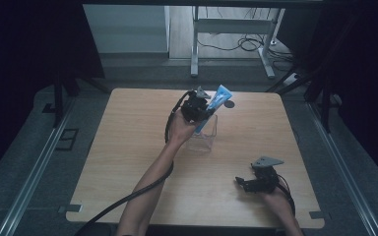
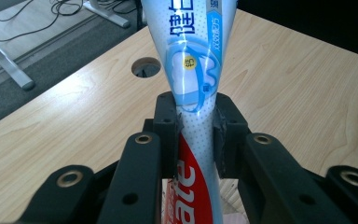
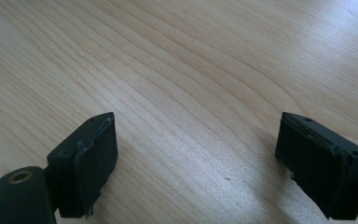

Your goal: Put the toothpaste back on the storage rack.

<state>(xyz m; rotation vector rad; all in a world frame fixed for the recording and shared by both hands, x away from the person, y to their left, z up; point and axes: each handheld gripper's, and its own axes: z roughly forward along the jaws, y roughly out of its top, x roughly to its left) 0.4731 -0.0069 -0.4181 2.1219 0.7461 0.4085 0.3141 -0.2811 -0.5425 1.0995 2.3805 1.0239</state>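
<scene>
**Toothpaste Tube Gripped Over Clear Container at Table's Far Edge**

Between the black jaws of the left gripper (image 2: 196,135), a toothpaste tube (image 2: 193,79) sits pinched at its narrow waist, both pads pressing its sides so the jaws stand only as far apart as the tube is thick. Seen along that gripper, the tube runs upward from red lettering near the jaws to a pale blue printed section that widens toward the flat crimped end. From the high view, the left gripper (image 1: 200,109) is raised above the wooden table (image 1: 128,147), toward the middle of its far edge, with the tube (image 1: 216,101) slanting up and away to the right. Its lower end points down into a clear, square-walled container (image 1: 204,137) that stands on the table just on the near side of the gripper; whether the tube touches the container cannot be told. A round cable hole (image 2: 146,66) is cut into the tabletop just beyond, close to the far edge.

Well apart, near the table's near right corner, the right gripper (image 1: 243,183) rests low over the wood in the person's right hand (image 1: 275,199). Its jaws stand wide apart with nothing between them (image 3: 196,163), bare woodgrain showing across the gap.
</scene>
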